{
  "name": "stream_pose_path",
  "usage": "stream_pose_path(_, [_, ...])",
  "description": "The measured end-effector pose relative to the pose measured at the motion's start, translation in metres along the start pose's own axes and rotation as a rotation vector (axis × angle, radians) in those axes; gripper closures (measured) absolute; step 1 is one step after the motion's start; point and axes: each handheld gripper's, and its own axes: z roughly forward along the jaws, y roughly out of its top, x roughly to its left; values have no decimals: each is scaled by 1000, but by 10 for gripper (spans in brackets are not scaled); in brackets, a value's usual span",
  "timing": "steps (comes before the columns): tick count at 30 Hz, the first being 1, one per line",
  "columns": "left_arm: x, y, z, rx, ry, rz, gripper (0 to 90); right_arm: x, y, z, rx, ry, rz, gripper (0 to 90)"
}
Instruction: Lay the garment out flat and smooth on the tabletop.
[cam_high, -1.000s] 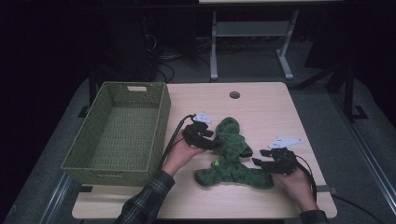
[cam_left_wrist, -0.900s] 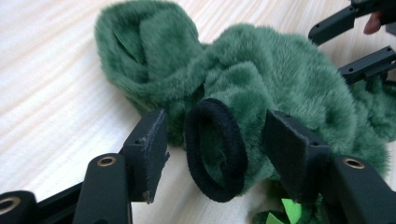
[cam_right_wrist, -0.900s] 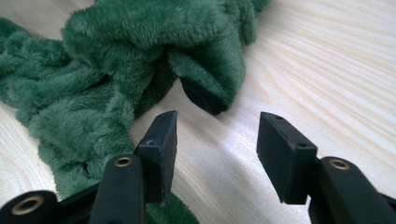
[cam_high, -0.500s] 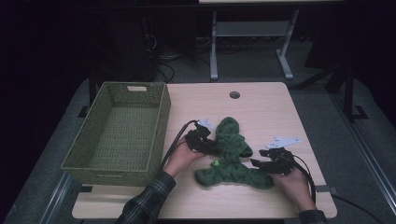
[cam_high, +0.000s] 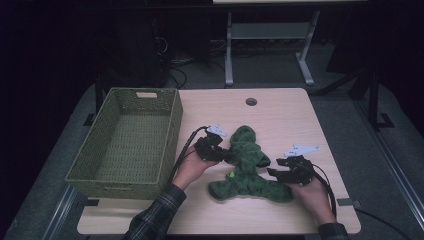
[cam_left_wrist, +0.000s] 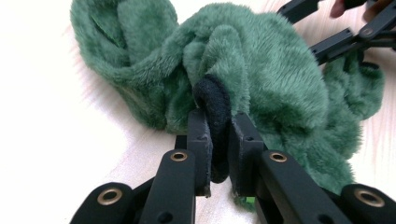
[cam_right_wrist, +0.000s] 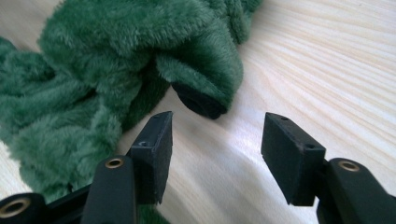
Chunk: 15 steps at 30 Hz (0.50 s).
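Note:
A fuzzy green garment (cam_high: 247, 165) lies crumpled on the wooden table (cam_high: 280, 110). My left gripper (cam_high: 226, 155) is at its left side. In the left gripper view the left gripper (cam_left_wrist: 219, 140) has just been closing, and its pads now pinch a black cuff (cam_left_wrist: 212, 102) of the garment (cam_left_wrist: 261, 70). My right gripper (cam_high: 272, 172) rests at the garment's right end. In the right gripper view the right gripper (cam_right_wrist: 217, 140) stands open, and another black cuff (cam_right_wrist: 198, 103) lies just beyond its tips, untouched. The garment (cam_right_wrist: 107, 56) spreads to the left there.
A woven green basket (cam_high: 125, 91) stands on the table's left part, close to the left hand. A round cable hole (cam_high: 251, 101) sits near the far edge. Bare wood lies behind the garment and at the right. The right gripper's jaws (cam_left_wrist: 336, 32) show beyond the garment.
The left gripper's jaws have come together on the garment's black cuff. Both hands and the garment stay about where they were.

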Motion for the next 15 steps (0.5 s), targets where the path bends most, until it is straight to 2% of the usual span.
stream_pose_path(4, [-1,1,-2,-6,2,2,803,-1,2,2,-2,19,6,501])
stream_pose_path(5, [-1,1,-2,-5,1,2,803,-2,3,5,-3,33,9,557])
stream_pose_path(12, [-2,1,-2,-6,-2,4,803,-5,3,14,29,41,4,596])
stream_pose_path(14, [-2,2,-2,-9,-3,4,803,-6,4,17,41,38,5,631])
stream_pose_path(15, [-3,2,-2,-13,-6,2,804,-7,4,19,42,32,6,702])
